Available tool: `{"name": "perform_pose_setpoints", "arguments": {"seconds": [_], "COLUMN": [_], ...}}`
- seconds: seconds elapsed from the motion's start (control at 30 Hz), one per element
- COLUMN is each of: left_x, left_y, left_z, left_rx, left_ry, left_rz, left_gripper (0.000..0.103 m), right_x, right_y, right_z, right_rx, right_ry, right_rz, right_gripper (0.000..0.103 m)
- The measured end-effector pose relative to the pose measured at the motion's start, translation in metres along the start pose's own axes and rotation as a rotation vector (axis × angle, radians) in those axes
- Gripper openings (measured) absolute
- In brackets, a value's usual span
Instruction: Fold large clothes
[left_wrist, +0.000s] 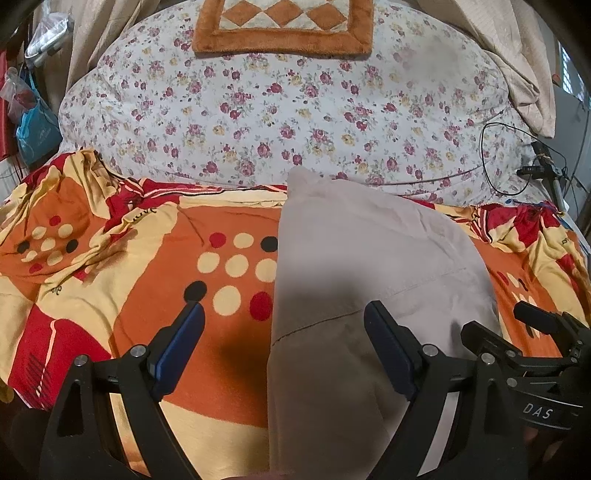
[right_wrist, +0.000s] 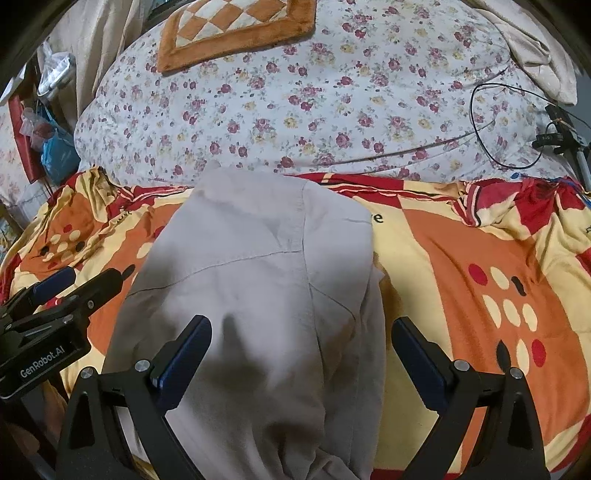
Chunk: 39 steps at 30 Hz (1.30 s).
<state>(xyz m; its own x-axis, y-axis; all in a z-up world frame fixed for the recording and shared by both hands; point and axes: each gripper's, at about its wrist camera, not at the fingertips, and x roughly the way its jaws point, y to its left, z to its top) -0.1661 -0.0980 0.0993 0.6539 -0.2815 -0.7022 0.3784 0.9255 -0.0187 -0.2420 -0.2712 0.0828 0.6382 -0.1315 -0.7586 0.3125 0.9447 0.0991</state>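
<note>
A grey garment (right_wrist: 258, 280), folded into a long strip, lies on the bed on top of an orange, red and cream sheet (left_wrist: 147, 295) printed with dots. Its far end reaches the edge of a white floral quilt (left_wrist: 277, 118) that covers the far half of the bed. An orange-bordered checked mat (left_wrist: 284, 26) sits on the quilt at the far side. A black cable (right_wrist: 491, 122) loops over the quilt at the far right.

Left hand-held gripper (left_wrist: 284, 321): jaws wide apart, nothing between the pads, hovering over the garment's left edge at the near end; its right finger is over grey cloth, its left finger over the sheet.

Right hand-held gripper (right_wrist: 301, 336): jaws wide apart, nothing gripped, hovering over the near right part of the garment; the left finger is above the cloth, the right finger above the sheet just beside the garment's right edge.

Both grippers sit side by side, near each other.
</note>
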Motion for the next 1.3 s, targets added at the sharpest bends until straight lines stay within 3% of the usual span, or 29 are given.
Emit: {"name": "perform_pose_setpoints", "arguments": {"seconds": [1.3], "left_x": [0.0058], "left_y": [-0.0014], "left_z": [-0.0059], "left_rx": [0.010], "left_ry": [0.019], "left_rz": [0.003], "left_gripper": [0.089], "right_x": [0.0067], "right_y": [0.0011], "right_z": [-0.0023], "right_rx": [-0.006], "right_ry": [0.021], "right_rz": [0.008], "right_gripper": [0.098]}}
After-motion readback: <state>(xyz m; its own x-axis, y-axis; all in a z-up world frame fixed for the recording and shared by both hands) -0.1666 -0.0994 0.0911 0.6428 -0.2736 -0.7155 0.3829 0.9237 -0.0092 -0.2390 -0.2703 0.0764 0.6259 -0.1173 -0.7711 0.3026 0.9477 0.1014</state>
